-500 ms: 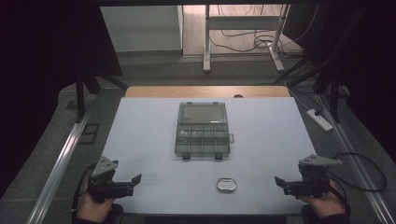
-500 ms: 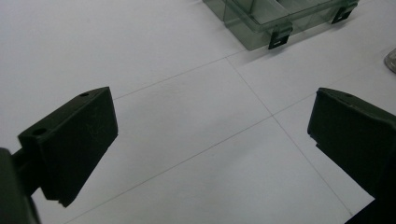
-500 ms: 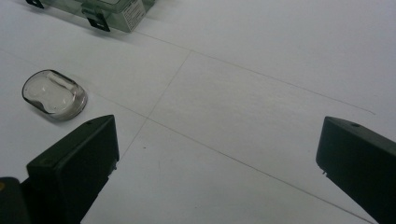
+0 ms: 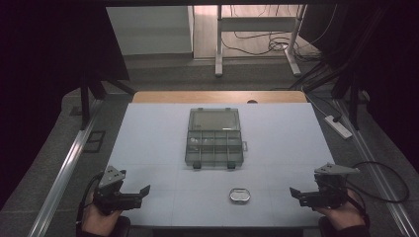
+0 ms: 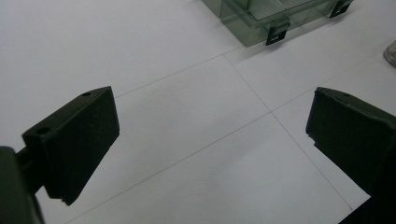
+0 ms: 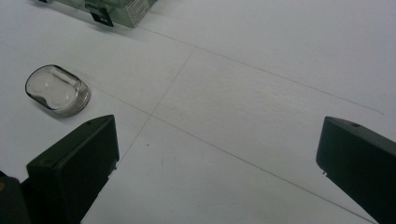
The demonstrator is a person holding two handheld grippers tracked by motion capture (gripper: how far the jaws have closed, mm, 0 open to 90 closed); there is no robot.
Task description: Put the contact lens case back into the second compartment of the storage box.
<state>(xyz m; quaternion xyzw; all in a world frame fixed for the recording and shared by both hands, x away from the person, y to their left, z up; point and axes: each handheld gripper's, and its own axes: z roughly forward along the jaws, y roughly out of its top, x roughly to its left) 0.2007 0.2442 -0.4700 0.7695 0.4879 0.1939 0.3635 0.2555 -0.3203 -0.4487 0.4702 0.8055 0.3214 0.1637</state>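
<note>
Worktop (image 4: pixel 158 143) surface is pale and marked with thin grid lines; it carries two items. A clear plastic compartment box (image 4: pixel 214 137) sits at the centre, toward the far half, its lid closed and two dark latches on its near edge; some compartments hold small pieces too small to identify. A small clear oval dish (image 4: pixel 239 194) lies alone on the near part of the worktop, slightly right of centre and apart from the box. The left gripper (image 4: pixel 143 190) is held in the person's left hand (image 4: pixel 99 217) at the near left corner, pointing inward toward the middle of the worktop; in the left gripper view its jaws stand wide apart with bare worktop between them, and the corner of the box with one latch appears at the far edge of that view. The right gripper (image 4: pixel 295 192) is held in the right hand (image 4: pixel 343 215) at the near right corner, likewise pointing inward; in the right gripper view its jaws are wide apart and grip nothing, with the dish lying just beyond the left jaw, not touching it. Both grippers are well apart from the box, and the dish lies between them, nearer the right gripper.
</note>
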